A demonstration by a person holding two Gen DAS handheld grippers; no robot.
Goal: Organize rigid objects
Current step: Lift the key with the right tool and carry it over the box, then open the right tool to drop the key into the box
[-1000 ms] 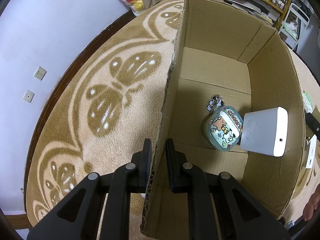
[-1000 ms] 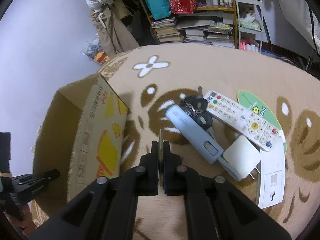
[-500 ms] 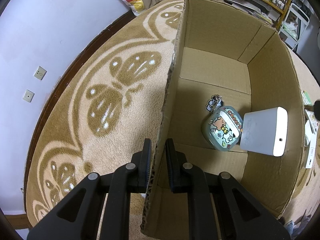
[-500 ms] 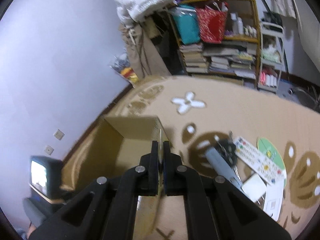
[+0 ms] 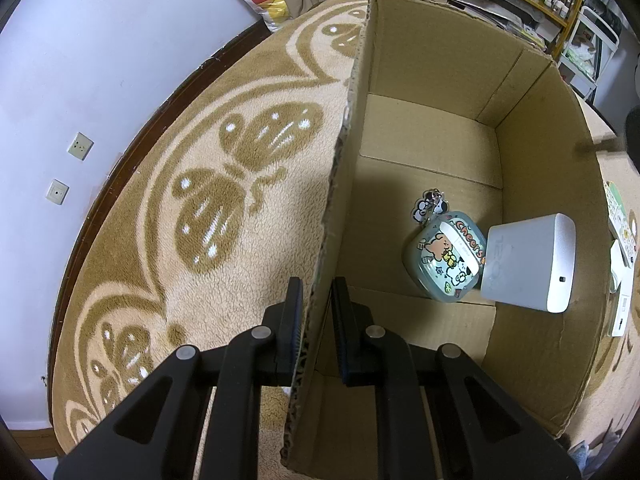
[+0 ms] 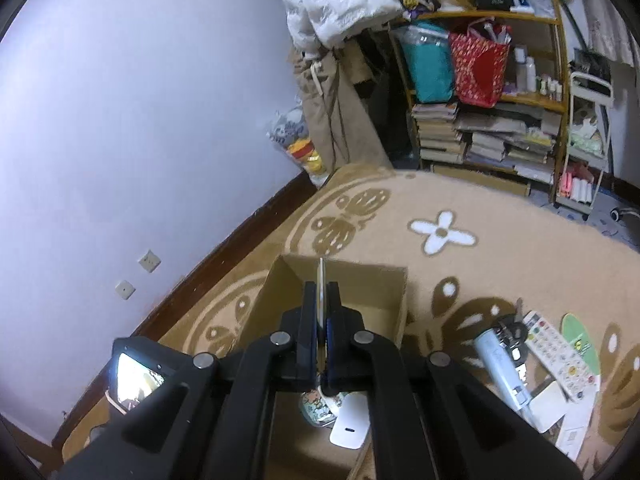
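An open cardboard box (image 5: 420,40) stands on the patterned rug. My left gripper (image 5: 316,284) is shut on its near left wall, one finger outside and one inside. On the box floor lie a teal cartoon-print case (image 5: 446,258) with a keychain and a white rectangular device (image 5: 528,266). In the right wrist view my right gripper (image 6: 321,292) hangs above the box (image 6: 372,284), shut on a thin flat piece (image 6: 320,268) seen edge-on. Below the fingers show the case (image 6: 316,406) and the white device (image 6: 350,428).
On the rug right of the box lie a white remote (image 6: 560,354), a pale blue long case (image 6: 500,368), dark keys (image 6: 510,328), a green round card (image 6: 580,340) and a white adapter (image 6: 550,408). A cluttered bookshelf (image 6: 480,140) stands at the back; a wall runs along the left.
My right gripper has risen and swung left from the rug's pile of objects to above the box, still holding the thin piece. The left gripper and box have not moved.
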